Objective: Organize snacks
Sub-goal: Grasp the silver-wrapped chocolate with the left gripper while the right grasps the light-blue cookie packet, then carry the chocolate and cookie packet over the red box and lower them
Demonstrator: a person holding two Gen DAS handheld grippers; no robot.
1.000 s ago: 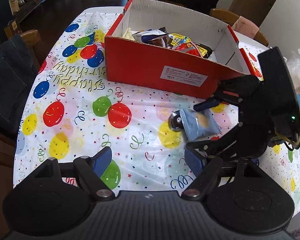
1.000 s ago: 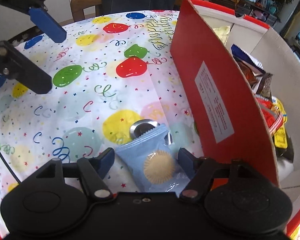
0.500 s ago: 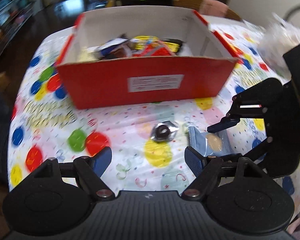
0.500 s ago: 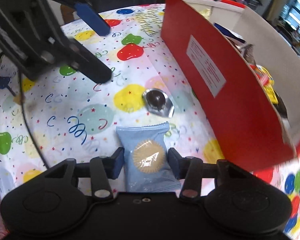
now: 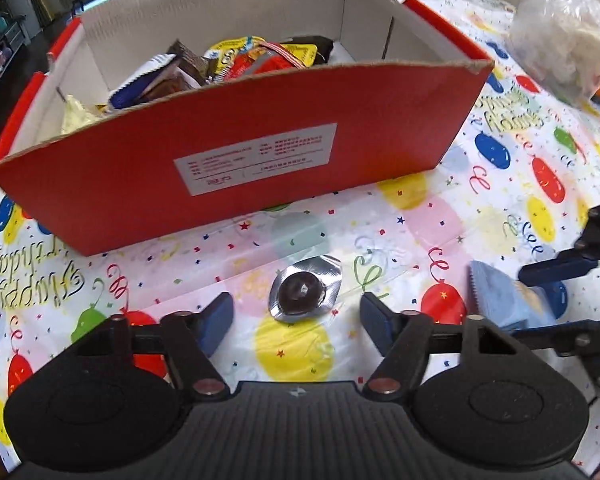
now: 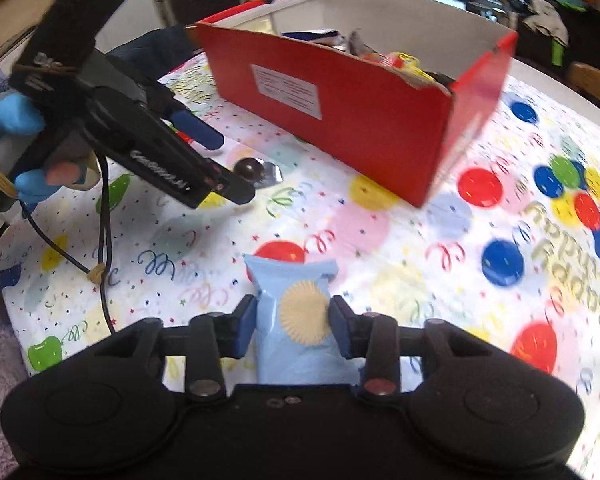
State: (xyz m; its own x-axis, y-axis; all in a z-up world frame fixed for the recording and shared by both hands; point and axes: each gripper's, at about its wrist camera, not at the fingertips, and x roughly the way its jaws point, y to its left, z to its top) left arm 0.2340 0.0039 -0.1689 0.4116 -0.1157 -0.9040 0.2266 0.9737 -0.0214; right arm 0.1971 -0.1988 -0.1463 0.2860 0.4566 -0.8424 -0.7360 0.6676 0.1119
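Note:
A red cardboard box (image 5: 260, 152) with a white inside stands on the balloon tablecloth and holds several snack packets (image 5: 236, 60). A foil-wrapped dark chocolate (image 5: 304, 292) lies on the cloth between the open fingers of my left gripper (image 5: 296, 320). My right gripper (image 6: 292, 324) is shut on a light blue cookie packet (image 6: 296, 304) and holds it above the cloth, right of the chocolate. The packet also shows in the left wrist view (image 5: 496, 300), and the box (image 6: 340, 96), chocolate (image 6: 256, 170) and left gripper (image 6: 224, 164) in the right wrist view.
A clear plastic bag (image 5: 560, 36) sits at the table's far right. A cable (image 6: 104, 248) hangs from the left gripper over the cloth. A wooden chair (image 6: 596, 84) stands beyond the table. The table edge runs close behind both grippers.
My right gripper has shut on the blue packet and lifted it back from the box. My left gripper has swung over and now straddles the chocolate.

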